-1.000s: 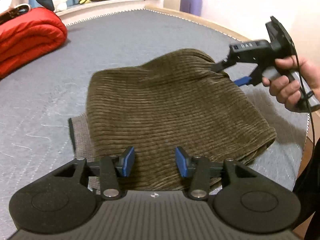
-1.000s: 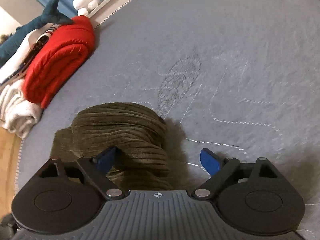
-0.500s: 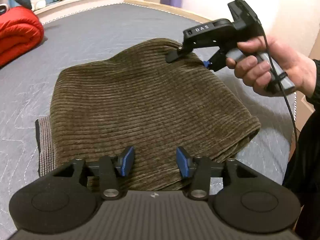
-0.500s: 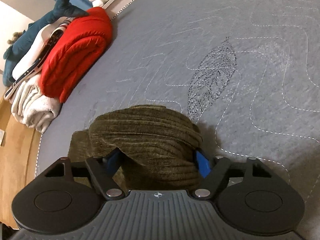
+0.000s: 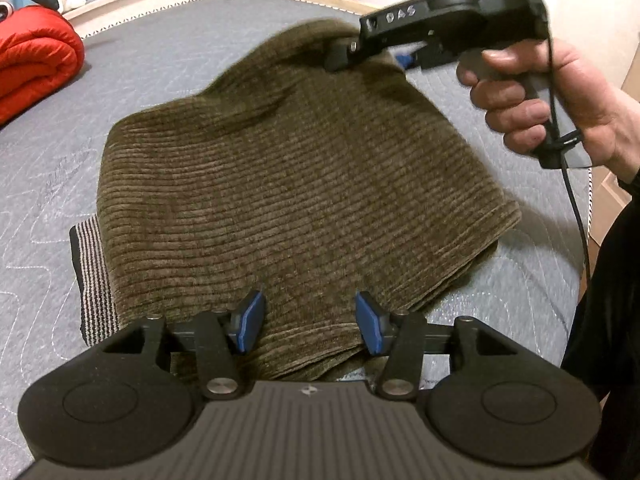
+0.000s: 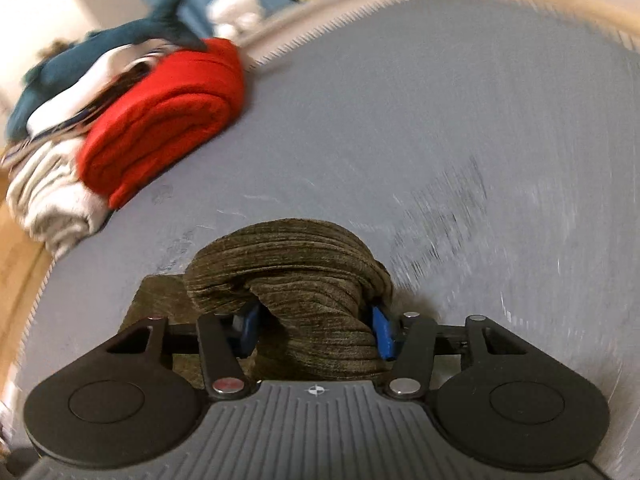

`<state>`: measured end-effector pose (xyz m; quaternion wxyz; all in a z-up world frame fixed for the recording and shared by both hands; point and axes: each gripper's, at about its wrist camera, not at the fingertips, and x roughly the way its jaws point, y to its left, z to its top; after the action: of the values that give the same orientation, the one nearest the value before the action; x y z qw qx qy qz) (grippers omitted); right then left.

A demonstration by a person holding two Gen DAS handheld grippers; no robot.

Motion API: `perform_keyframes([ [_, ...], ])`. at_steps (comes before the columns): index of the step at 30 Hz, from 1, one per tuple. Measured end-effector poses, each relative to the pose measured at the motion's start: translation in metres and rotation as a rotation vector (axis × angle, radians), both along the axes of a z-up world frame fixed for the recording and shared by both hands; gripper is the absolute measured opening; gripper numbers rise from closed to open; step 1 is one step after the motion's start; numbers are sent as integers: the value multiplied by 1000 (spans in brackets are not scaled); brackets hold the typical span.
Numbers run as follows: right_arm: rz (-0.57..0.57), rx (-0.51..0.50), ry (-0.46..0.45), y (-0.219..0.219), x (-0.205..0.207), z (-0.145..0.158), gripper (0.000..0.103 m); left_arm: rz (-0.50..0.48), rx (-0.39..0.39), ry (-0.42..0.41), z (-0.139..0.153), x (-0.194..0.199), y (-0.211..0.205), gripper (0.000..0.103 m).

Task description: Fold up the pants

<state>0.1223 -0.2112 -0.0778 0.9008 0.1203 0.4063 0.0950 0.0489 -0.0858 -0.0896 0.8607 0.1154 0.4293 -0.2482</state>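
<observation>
You have a rolled red blanket (image 6: 164, 120) on the grey quilted mattress (image 6: 400, 140), beside white folded laundry (image 6: 52, 204); a blue shark plush (image 6: 100, 52) lies behind them.

One pair of olive corduroy pants (image 5: 288, 184), two grippers, left (image 5: 308, 324) and right (image 6: 314, 330), one red folded blanket (image 6: 168, 120), one shark plush (image 6: 100, 56), one white plush (image 6: 236, 12).

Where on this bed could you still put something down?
The grey bedcover lies bare between the red blanket and the pants, and beyond the pants toward the far edge. Crowded: the corner with blanket, white cloth and shark toy.
</observation>
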Motion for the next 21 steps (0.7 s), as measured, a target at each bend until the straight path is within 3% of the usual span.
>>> perform_keyframes([
  [3,77,-103,-98,15,-8,12,53,0,-7,4,-2,-1,3,56],
  [5,38,-136,-97,11,-5,10,50,-5,-7,6,-2,-3,4,56],
  [6,-13,-133,-93,3,-1,9,38,-9,-1,6,-2,-4,2,56],
  [7,-97,-142,-111,-9,1,11,9,-12,6,2,-2,-6,2,56],
  [8,-201,-151,-135,-28,4,18,10,-13,10,1,-3,-6,2,56],
  [10,-349,-63,-155,-68,3,30,12,-13,6,-2,-2,-7,2,56],
  [12,-406,60,-108,-102,3,31,12,-13,-1,1,-3,-7,4,56],
  [14,-355,171,-17,-116,6,20,23,-14,-1,3,-3,-7,5,57],
  [16,-286,246,92,-114,10,3,68,-13,5,4,-1,-3,4,57],
  [18,-210,284,176,-101,12,-13,73,-11,14,3,-2,-2,1,58],
  [21,-169,311,226,-83,15,-26,74,-12,21,-2,-2,-3,-1,58],
])
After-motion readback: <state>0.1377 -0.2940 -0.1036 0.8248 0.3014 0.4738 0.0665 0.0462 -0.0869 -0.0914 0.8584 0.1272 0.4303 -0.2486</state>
